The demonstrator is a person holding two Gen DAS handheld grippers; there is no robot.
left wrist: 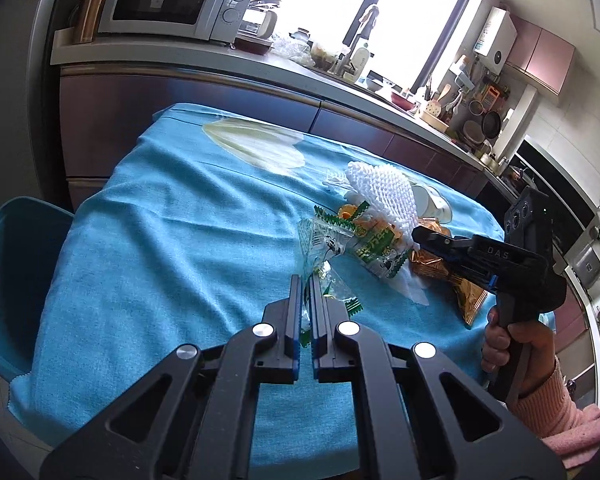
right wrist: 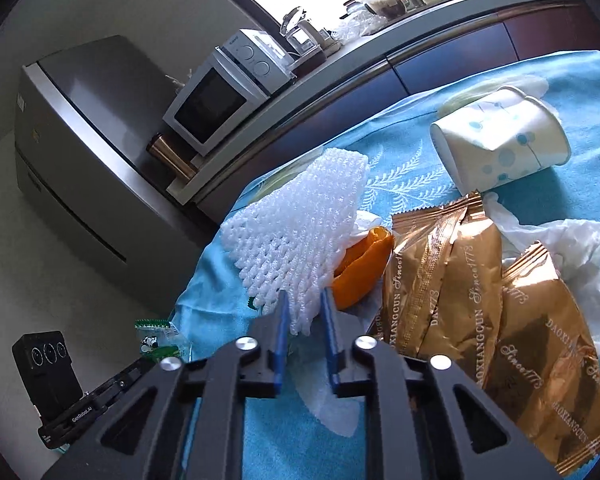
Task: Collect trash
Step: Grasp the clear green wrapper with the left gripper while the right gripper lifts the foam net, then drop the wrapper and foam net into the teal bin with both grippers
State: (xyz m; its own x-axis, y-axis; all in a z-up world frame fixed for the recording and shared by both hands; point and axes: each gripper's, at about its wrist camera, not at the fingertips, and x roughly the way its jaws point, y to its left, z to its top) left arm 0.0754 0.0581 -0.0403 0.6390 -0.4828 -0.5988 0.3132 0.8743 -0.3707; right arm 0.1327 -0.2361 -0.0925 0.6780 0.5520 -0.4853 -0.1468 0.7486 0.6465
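A heap of trash lies on the blue tablecloth [left wrist: 160, 240]. It holds a white foam net [right wrist: 300, 232], orange peel [right wrist: 360, 272], two gold snack wrappers [right wrist: 440, 264], crumpled tissue [right wrist: 572, 248] and a tipped paper cup [right wrist: 500, 144]. My left gripper [left wrist: 306, 284] is shut on a clear wrapper with green edges [left wrist: 324, 240] and holds it above the cloth. My right gripper [right wrist: 306, 304] has the lower edge of the foam net pressed between its blue pads. In the left wrist view the right gripper [left wrist: 418, 236] reaches into the heap from the right.
A teal bin [left wrist: 16, 264] stands at the table's left edge. A person's hand in a pink sleeve [left wrist: 540, 360] grips the right tool. Behind the table runs a counter with a microwave [left wrist: 172, 0] and kitchenware; a grey fridge [right wrist: 80, 152] stands beyond.
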